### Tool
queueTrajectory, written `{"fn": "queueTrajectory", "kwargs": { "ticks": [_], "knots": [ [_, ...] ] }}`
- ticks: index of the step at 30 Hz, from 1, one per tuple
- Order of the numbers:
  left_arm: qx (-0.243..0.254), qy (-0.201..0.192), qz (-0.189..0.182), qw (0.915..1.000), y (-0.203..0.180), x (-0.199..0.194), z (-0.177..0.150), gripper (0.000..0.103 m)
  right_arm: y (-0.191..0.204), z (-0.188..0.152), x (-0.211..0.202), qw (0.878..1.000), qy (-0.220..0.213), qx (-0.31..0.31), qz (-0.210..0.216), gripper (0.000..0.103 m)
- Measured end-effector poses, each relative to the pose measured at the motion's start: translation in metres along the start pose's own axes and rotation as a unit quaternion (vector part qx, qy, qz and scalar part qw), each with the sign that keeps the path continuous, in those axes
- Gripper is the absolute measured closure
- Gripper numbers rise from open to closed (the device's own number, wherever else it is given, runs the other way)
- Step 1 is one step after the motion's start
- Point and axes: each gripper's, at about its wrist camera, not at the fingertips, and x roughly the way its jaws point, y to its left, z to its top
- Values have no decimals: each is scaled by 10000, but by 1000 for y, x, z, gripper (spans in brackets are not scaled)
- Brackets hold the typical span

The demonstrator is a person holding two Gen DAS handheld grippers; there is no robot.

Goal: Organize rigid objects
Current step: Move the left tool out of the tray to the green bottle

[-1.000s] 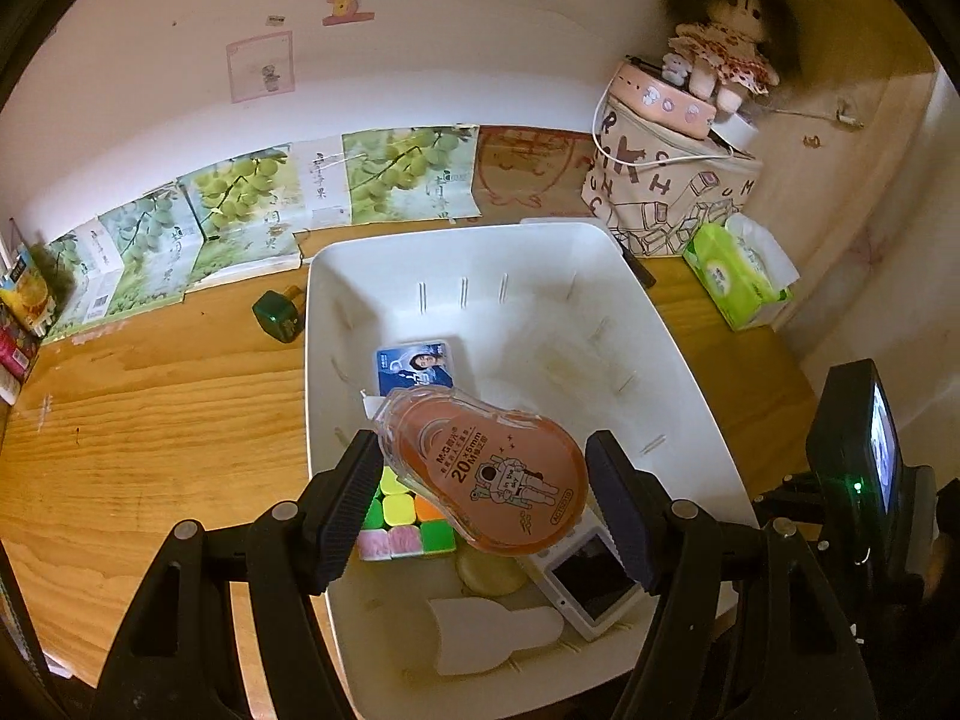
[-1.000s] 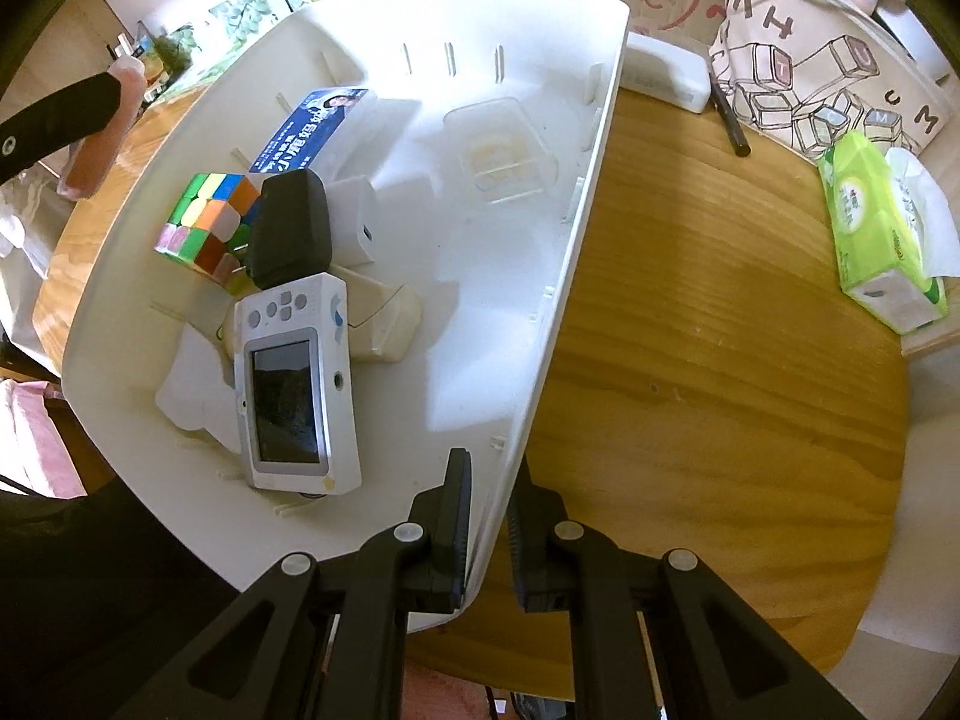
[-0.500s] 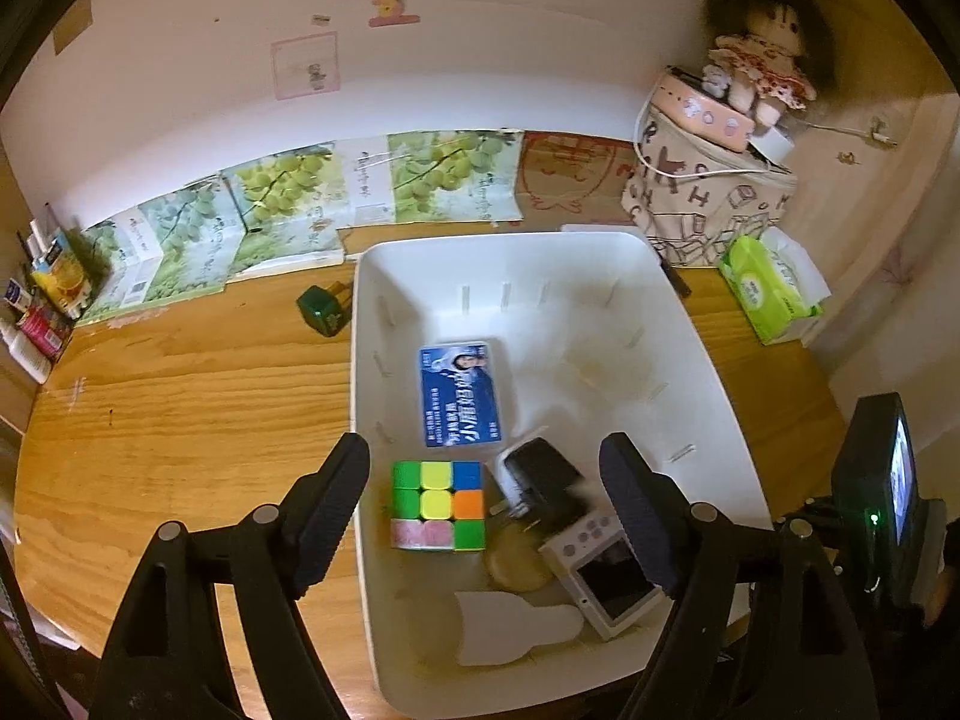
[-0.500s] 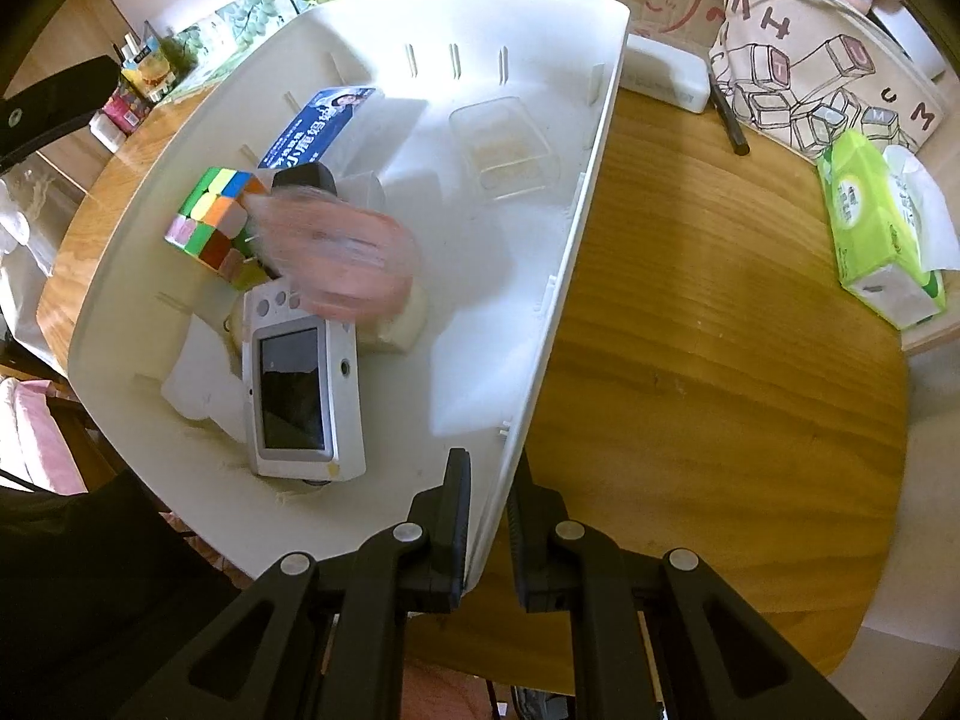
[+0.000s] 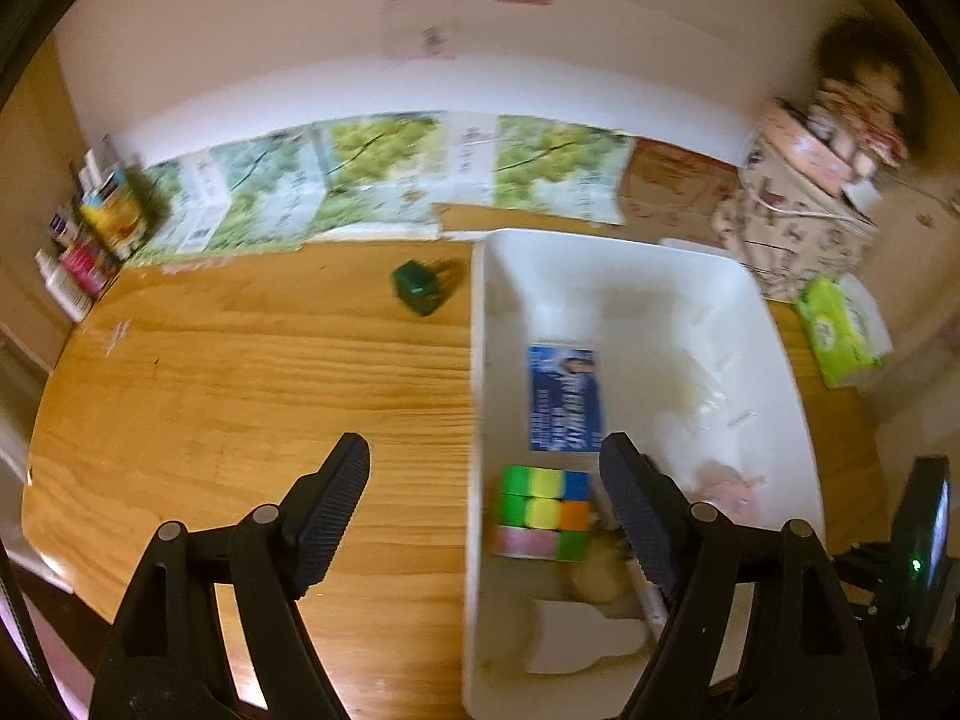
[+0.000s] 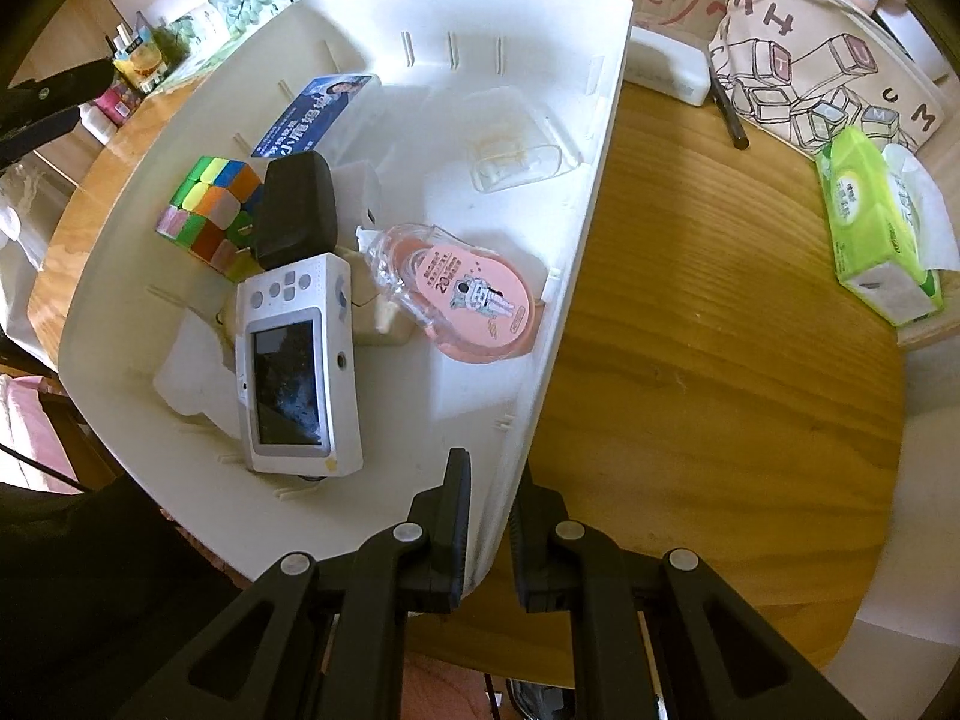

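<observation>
Bin (image 6: 600, 192) rim pinched, right claw (image 6: 487, 531)

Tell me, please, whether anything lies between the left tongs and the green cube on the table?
Nothing visible does. The open left tongs hang over bare wooden table, and the green cube sits alone beyond them, left of the white bin.

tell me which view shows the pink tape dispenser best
The right wrist view: the pink tape dispenser lies sharp and whole inside the white bin, its printed face up. The left wrist view gives only a blurred pink smear beside the finger.
</observation>
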Motion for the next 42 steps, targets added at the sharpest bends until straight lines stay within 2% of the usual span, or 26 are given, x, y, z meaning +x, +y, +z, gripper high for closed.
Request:
{"fn": "queueTrajectory", "kwargs": {
  "ticks": [4,8,13,19,24,32,38,42],
  "knots": [
    [-158,68,37,9998,20,6,4,21,2,5,3,10000,61,4,-63,90],
    [-170,122,230,9995,39,15,13,21,4,9,6,9998,178,-7,-75,90],
    [-413,231,147,9988,62,27,26,21,8,14,13,9993,372,18,-72,90],
    [-465,440,232,9977,76,46,40,21,4,24,21,9983,565,106,-108,90],
    [-451,596,358,9966,84,63,50,21,4,33,29,9973,713,125,-146,90],
    [-447,849,362,9947,87,90,56,21,0,42,45,9949,954,264,-193,90],
    [-347,1047,289,9935,86,116,59,21,-4,44,55,9935,1076,351,-140,90],
    [-242,1016,83,9945,87,133,64,21,-10,45,65,9917,1204,431,-128,90]
  ]
}}
